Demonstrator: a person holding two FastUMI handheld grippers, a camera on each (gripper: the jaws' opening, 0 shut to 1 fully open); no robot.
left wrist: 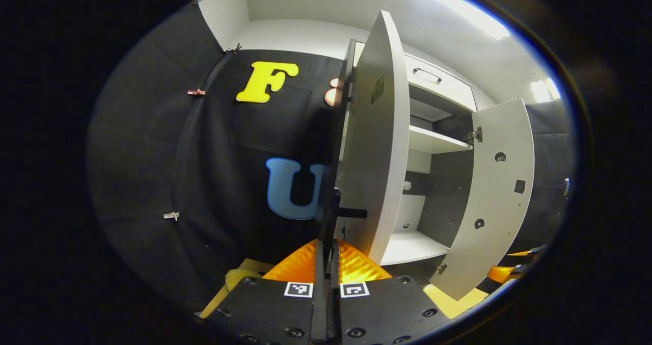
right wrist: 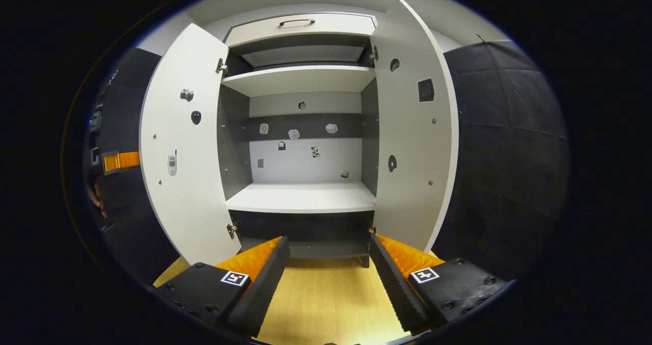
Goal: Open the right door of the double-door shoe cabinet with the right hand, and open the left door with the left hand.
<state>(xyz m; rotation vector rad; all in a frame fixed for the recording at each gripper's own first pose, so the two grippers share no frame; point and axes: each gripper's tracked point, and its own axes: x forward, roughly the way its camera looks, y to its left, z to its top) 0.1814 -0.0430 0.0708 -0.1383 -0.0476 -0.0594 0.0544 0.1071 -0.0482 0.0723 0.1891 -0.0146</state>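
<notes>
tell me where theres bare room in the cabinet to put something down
The lower shelf is bare from side wall to side wall, between the two open doors. The upper shelf is bare too, though the gap under the drawer is shallow. Crowded spot: the left door, whose handle the left tongs are shut on.

Between the right gripper's fingers (right wrist: pixel 265 279) lies a light wooden floor (right wrist: pixel 326 304), running forward from them. In the left gripper view, a black cloth wall (left wrist: pixel 153 156) hangs up and to the left of the fingers (left wrist: pixel 320 284). On it are a small reddish clip (left wrist: pixel 196 92) high up and a white clip (left wrist: pixel 171 215) lower. A ceiling light (left wrist: pixel 458 14) glows far up to the right. Just left of the fingers sits a pale yellow lump (left wrist: pixel 237 276), possibly soft, too blurred to name.
</notes>
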